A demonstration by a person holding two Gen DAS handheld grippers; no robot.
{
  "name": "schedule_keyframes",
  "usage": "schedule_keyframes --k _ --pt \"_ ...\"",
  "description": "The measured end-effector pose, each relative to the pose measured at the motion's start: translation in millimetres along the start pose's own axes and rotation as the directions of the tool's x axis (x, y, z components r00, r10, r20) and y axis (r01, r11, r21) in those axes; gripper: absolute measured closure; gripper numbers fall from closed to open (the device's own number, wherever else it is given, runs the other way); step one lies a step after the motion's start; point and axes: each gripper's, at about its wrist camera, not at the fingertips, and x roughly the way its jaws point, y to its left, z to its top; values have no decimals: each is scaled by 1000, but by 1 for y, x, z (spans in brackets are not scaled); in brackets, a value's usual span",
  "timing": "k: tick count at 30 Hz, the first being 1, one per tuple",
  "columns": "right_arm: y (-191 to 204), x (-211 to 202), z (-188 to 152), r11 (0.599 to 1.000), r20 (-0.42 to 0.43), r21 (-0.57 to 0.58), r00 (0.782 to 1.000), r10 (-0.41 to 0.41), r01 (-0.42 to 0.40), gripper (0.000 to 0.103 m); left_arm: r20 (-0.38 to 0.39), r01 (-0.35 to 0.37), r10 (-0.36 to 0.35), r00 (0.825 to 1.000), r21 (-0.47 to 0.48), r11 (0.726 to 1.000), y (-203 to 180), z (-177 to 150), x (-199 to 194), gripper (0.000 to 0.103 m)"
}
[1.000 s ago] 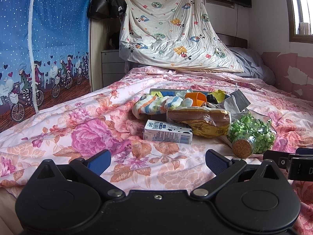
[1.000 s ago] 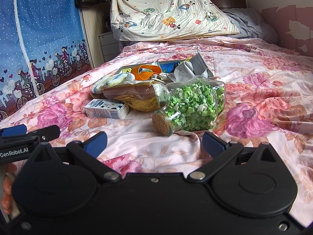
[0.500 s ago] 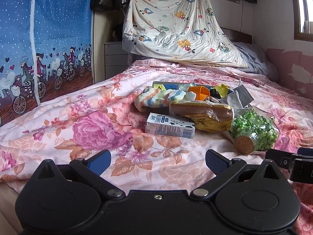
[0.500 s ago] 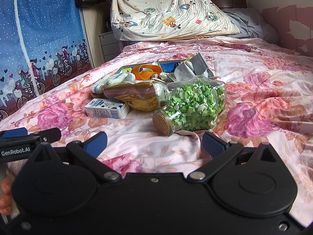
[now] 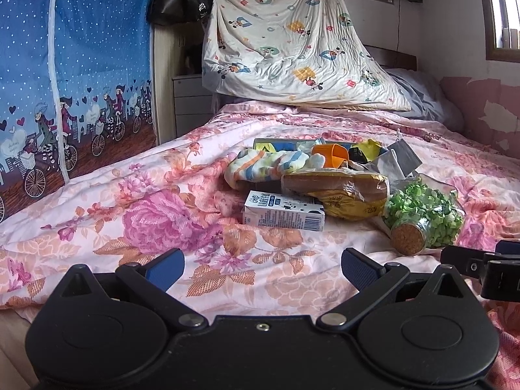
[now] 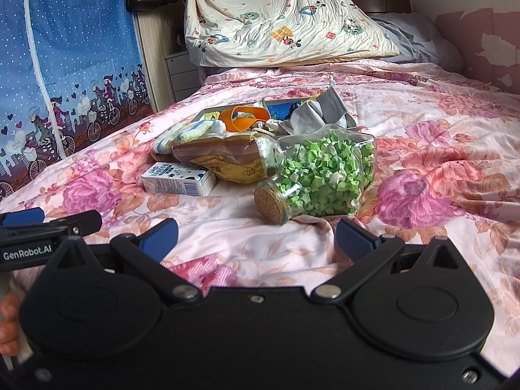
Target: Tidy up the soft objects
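A pile of items lies mid-bed on the floral sheet. It holds a striped soft sock bundle (image 5: pixel 266 164) (image 6: pixel 188 131), a grey cloth (image 5: pixel 395 162) (image 6: pixel 317 113), a bagged bread loaf (image 5: pixel 338 188) (image 6: pixel 224 157), a milk carton (image 5: pixel 282 216) (image 6: pixel 178 182), an orange cup (image 5: pixel 331 156) (image 6: pixel 243 118) and a corked jar of green paper stars (image 5: pixel 425 216) (image 6: pixel 321 172). My left gripper (image 5: pixel 261 268) is open, low over the sheet, short of the carton. My right gripper (image 6: pixel 256 235) is open just before the jar's cork, empty.
A flat box (image 6: pixel 276 109) sits under the pile's far side. A cartoon-print sheet (image 5: pixel 292 42) hangs at the bed's head beside a grey pillow (image 5: pixel 422 97). A blue curtain (image 5: pixel 71 65) and drawers (image 5: pixel 190 100) stand left. A peeling pink wall (image 5: pixel 487 107) bounds the right.
Both grippers have edged slightly forward toward the pile; the left view tilted down a little. Jaws stay open and nothing on the bed has moved.
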Motion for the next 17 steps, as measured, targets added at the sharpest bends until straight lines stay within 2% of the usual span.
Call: schedule_keyframes --k 17 --pt "2 0 0 1000 0 0 1000 -1 1 1 -4 13 -13 1000 2 1000 1 3 -1 1"
